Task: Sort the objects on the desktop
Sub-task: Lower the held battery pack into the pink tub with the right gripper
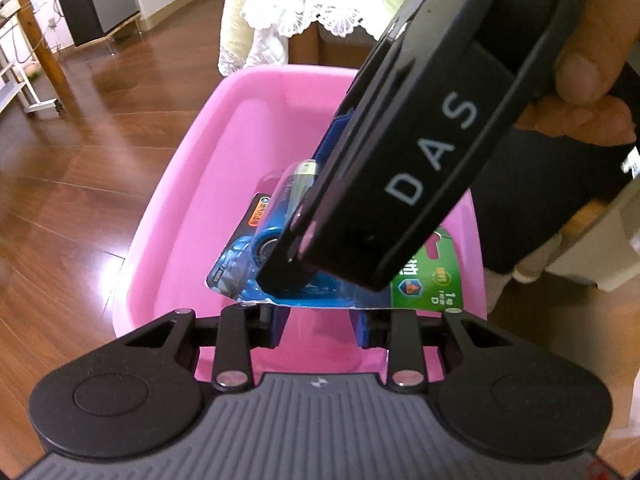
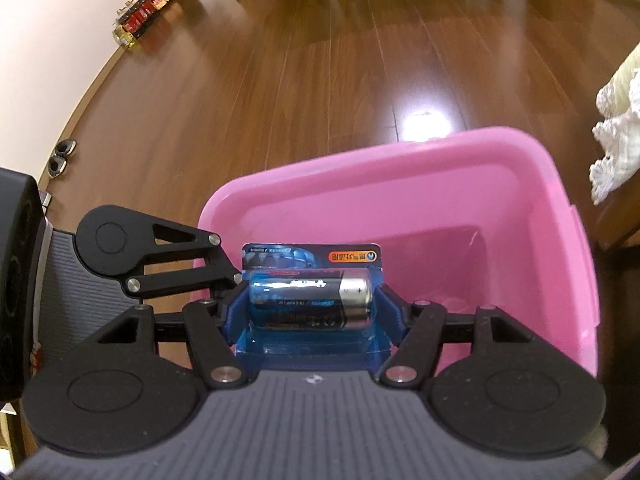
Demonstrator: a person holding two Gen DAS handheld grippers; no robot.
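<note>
Clear blister plastic over card makes the battery pack [image 2: 310, 300] slick and bendy, though the cell gives weight; the right hand-held gripper [image 2: 308, 308] clamps the bubble's sides above the pink bin [image 2: 440, 184]. Left hand-held gripper [image 1: 318, 322] stands apart, empty.

The setting is a home, most likely a living room. Glossy dark-brown wooden plank flooring [image 2: 304, 80] runs across the whole room up to a pale wall. A pair of shoes [image 2: 61, 157] sits on the floor at the foot of that wall, and farther along it stands a row of small boxes and packets [image 2: 142, 10]. A white lace-edged cloth [image 1: 296, 12] hangs over a piece of furniture. A dark cabinet on slim legs [image 1: 86, 0] stands against the far wall, near a white wheeled rack [image 1: 24, 88].
</note>
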